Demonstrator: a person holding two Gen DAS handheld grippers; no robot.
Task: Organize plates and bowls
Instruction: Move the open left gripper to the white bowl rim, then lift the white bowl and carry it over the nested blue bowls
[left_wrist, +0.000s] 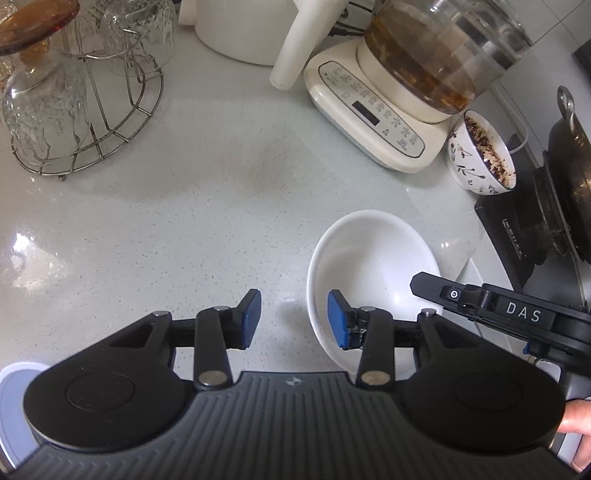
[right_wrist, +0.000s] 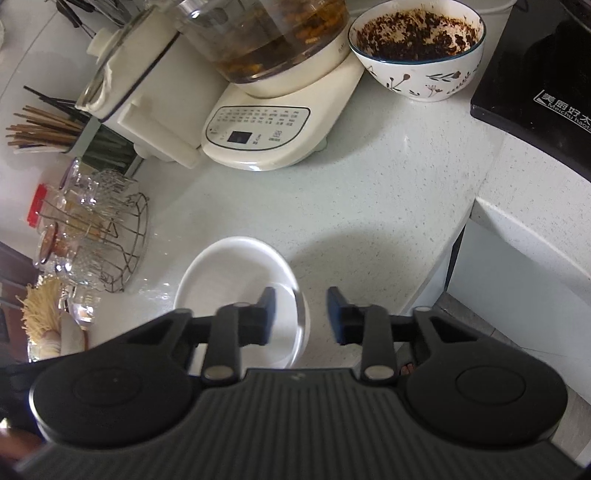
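A plain white bowl (left_wrist: 373, 266) sits on the pale counter, also in the right wrist view (right_wrist: 236, 273). My left gripper (left_wrist: 294, 319) is open; its right finger is over the bowl's near left rim. My right gripper (right_wrist: 301, 315) is open, straddling the bowl's right rim, its left finger inside the bowl; it also shows in the left wrist view (left_wrist: 480, 302) at the bowl's right. A patterned bowl (right_wrist: 417, 48) with dark residue stands at the back near the kettle base, and shows in the left wrist view (left_wrist: 480, 155).
A cream electric kettle base with glass pot (right_wrist: 266, 122) stands behind. A wire rack of glasses (left_wrist: 74, 96) is at far left. A black stove with a wok (left_wrist: 554, 184) lies right. A chopstick holder (right_wrist: 48, 133) stands back left. The counter edge (right_wrist: 443, 266) drops at right.
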